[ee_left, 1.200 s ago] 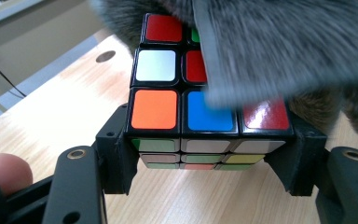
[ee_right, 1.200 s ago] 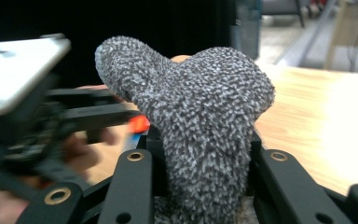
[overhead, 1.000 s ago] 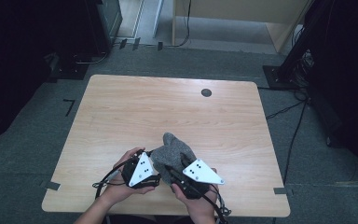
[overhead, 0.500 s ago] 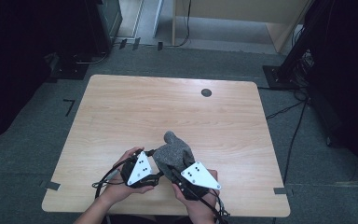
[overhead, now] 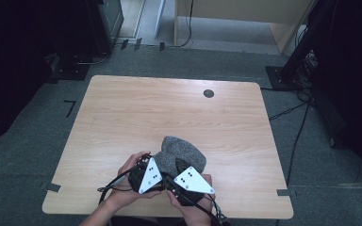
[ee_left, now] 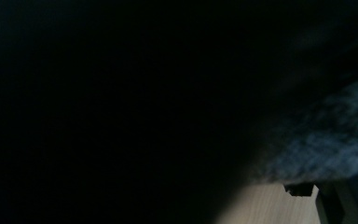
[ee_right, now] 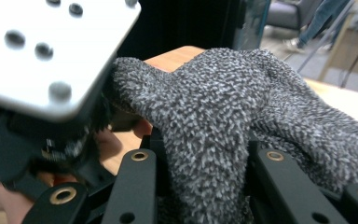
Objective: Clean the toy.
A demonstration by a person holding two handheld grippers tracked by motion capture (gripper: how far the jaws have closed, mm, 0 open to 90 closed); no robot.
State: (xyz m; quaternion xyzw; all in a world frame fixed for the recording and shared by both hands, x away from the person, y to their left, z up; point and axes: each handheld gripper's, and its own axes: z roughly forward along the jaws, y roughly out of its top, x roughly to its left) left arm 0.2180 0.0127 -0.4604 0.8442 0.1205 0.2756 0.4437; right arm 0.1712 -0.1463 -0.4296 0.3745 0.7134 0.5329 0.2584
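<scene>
Inspector: Grippers had closed in slightly on the glove [overhead: 179, 153] at the table's [overhead: 122, 117] near edge.

Clerk: Grip?

Inspector: Right gripper [ee_right: 200, 186] pinched the glove; left gripper's [overhead: 143, 176] jaws: cannot tell.

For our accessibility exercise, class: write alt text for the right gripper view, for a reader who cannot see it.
A speckled grey knitted cloth sits bunched between the right claw's two black jaws, which press against its sides. At upper left, the left claw's grey plate is close against the cloth, with a bit of wooden table behind.
</scene>
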